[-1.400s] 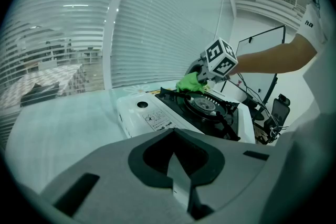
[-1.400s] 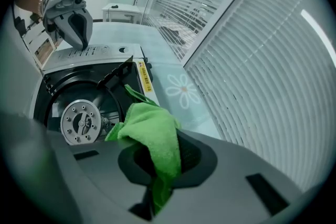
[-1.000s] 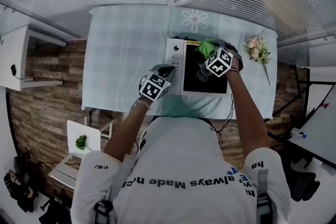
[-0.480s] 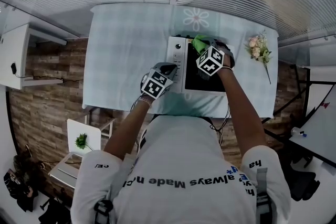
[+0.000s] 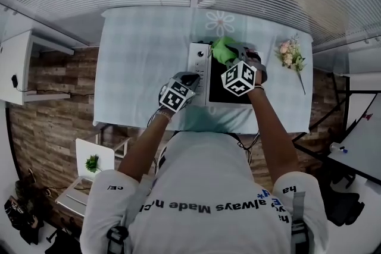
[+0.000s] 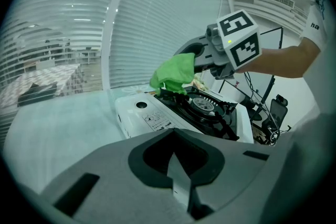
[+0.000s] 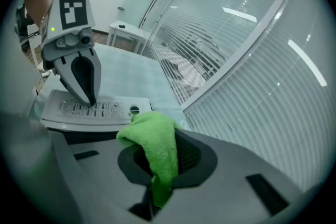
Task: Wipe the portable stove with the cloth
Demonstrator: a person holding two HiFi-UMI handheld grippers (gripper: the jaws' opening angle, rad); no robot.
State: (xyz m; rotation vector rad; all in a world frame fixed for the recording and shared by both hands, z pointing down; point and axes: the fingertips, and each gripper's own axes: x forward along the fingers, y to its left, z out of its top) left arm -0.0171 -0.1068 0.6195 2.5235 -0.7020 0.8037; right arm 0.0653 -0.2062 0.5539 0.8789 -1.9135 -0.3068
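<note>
Person: standing at the near edge of the table (image 5: 143,56), a gripper in each hand, both reaching out over the stove.

Left gripper (image 7: 92,101): jaws together with nothing between them. The tip is down on the stove's white control panel at its left end, so I'd guess it's bracing the thing.

Portable stove (image 6: 157,118): sits just right of the table's middle. White knob panel on the left, black top with the burner (image 6: 202,105) filling the rest.

Right gripper (image 6: 197,63): jaws pinched on the cloth, held over the far edge of the black top. This is the hand doing the work.

Cloth (image 6: 172,74): bright green and bunched up, hanging off the right jaws at the far-left corner of the black top, right where it meets the white panel. The bottom edge looks like it's brushing the pan support, but I can't swear to it.

Which way next: pretty much all the black top lies nearer and to the right of the cloth, so my guess is the stroke pulls back toward the person and rightward, around the burner. The pan support prongs could snag the cloth.

Further out: a little bunch of flowers (image 5: 290,55) lies on the table right of the stove, out of the way.
</note>
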